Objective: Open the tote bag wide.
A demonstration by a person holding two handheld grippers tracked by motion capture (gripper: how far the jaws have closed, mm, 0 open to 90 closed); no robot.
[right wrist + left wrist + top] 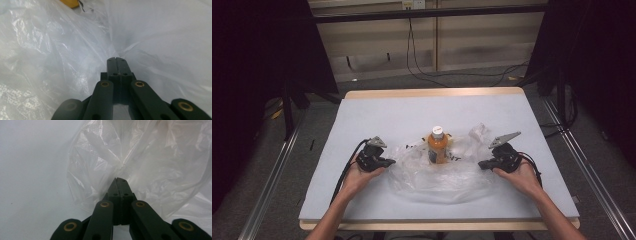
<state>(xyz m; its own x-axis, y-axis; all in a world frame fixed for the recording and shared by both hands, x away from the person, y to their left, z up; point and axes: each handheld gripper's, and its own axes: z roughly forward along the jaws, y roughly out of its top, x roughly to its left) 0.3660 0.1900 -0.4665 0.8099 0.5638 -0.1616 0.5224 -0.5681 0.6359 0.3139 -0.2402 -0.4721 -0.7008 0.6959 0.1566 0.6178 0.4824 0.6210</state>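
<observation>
We found the clear plastic bag [439, 175] spread at the centre of the table [377, 112], an orange bottle [438, 145] standing upright in it. The left gripper [388, 162] held the bag's left edge, jaws pressed together on the film. The right gripper [482, 164] pinched the right edge likewise, jaws together.

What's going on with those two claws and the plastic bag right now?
Left gripper shut, pinching the plastic bag at its left edge. Right gripper shut on its right edge. Orange bottle upright inside the bag. Nothing in the way.
</observation>
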